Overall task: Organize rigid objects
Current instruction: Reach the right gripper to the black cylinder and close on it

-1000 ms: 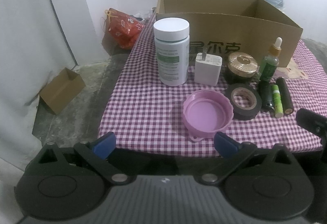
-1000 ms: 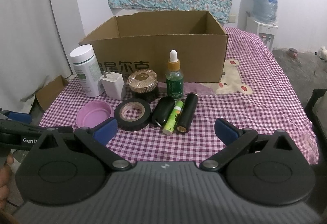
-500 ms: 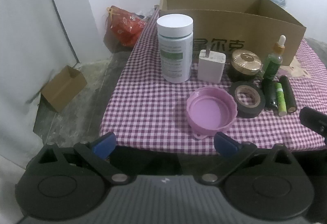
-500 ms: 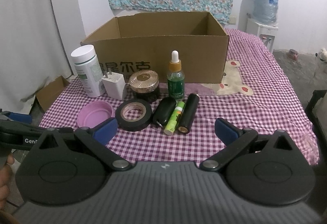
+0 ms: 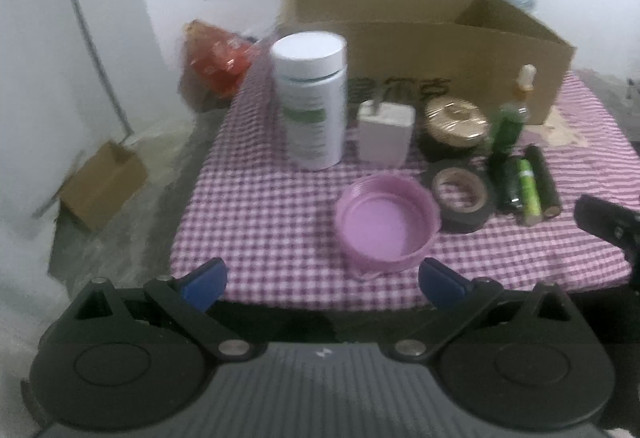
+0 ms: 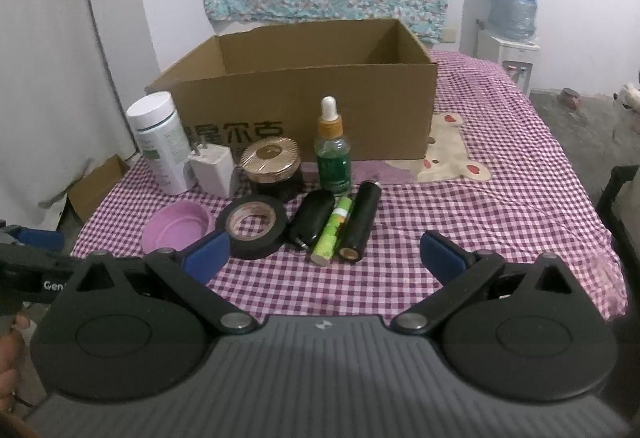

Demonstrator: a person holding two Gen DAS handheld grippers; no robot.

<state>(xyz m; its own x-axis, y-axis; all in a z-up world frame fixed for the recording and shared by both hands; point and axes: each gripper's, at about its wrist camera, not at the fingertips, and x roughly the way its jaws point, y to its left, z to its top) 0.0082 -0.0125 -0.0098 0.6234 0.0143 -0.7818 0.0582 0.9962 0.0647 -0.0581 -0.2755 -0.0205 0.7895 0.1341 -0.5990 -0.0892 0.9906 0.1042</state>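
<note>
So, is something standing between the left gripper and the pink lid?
Nothing visible does. The left gripper is open at the table edge, and only bare checked cloth lies before the pink lid. The tape roll sits beside it.

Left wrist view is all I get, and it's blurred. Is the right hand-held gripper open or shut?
Observer: Open. The right wrist view shows the right hand-held gripper with its jaws spread wide and nothing between them.
Operator: What's straight ahead of it?
Observer: Three items lying side by side on the cloth: a black capsule, a green tube and a black tube. The gripper touches none of them.
Operator: Anything in the box yet?
Observer: The cardboard box shows bare inner walls at the back and right. Its front wall hides the floor, so I cannot tell.
</note>
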